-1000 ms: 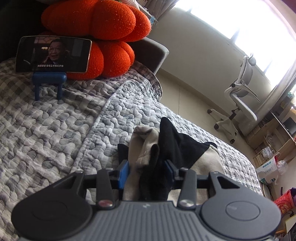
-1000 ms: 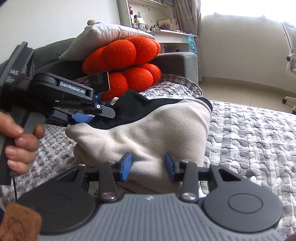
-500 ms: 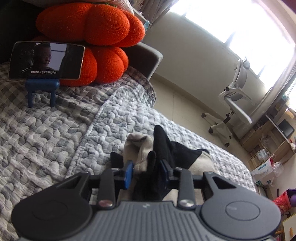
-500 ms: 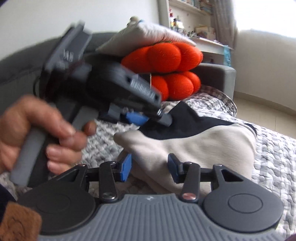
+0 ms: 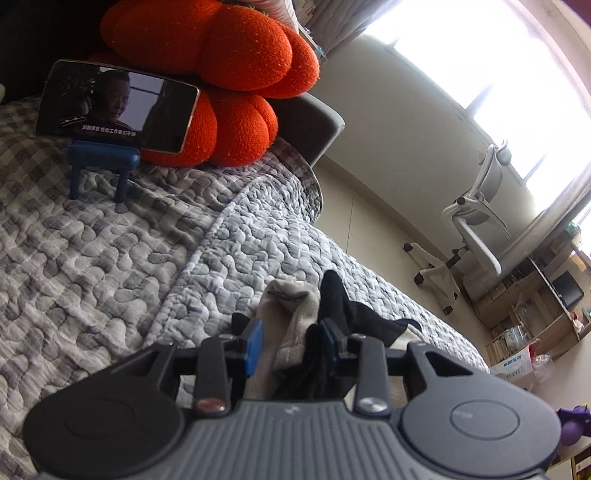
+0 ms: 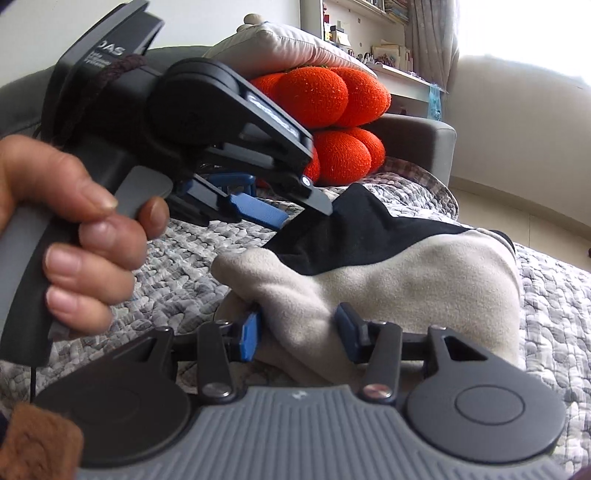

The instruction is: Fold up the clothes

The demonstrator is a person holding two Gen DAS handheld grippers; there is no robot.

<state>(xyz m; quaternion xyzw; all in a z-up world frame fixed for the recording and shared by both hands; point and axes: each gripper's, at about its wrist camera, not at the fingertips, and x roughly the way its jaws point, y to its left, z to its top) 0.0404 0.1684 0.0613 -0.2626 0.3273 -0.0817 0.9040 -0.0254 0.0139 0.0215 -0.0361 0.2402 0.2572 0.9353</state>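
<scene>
Grey quilted bedspread (image 5: 110,266) covers the bed, and the beige-and-black garment (image 6: 406,280) lies bunched on it, close in front of both grippers. Behind it an orange knitted cushion (image 6: 332,96) leans on the grey sofa arm (image 6: 424,144) under a pale pillow (image 6: 280,44).

From the right wrist camera, the person's left hand (image 6: 74,236) wraps the handle of the left gripper (image 6: 291,218), which slants down from the upper left with its tips at the garment's black edge. From its own camera, the left gripper (image 5: 291,343) has a bunch of beige and black cloth pinched between its blue pads (image 5: 254,345), though its jaws are easing apart.

The right gripper (image 6: 299,332) points slightly downward; a thick beige fold sits between its fingers with the left pad (image 6: 251,338) against the cloth, the jaws spread partway. Whether it truly grips the fold I cannot tell.

Only the left wrist view shows a phone (image 5: 118,107) playing video on a blue stand (image 5: 103,162), a white office chair (image 5: 476,221) and the bright window (image 5: 498,55). Only the right wrist view shows the hand and a wall shelf (image 6: 369,22).
</scene>
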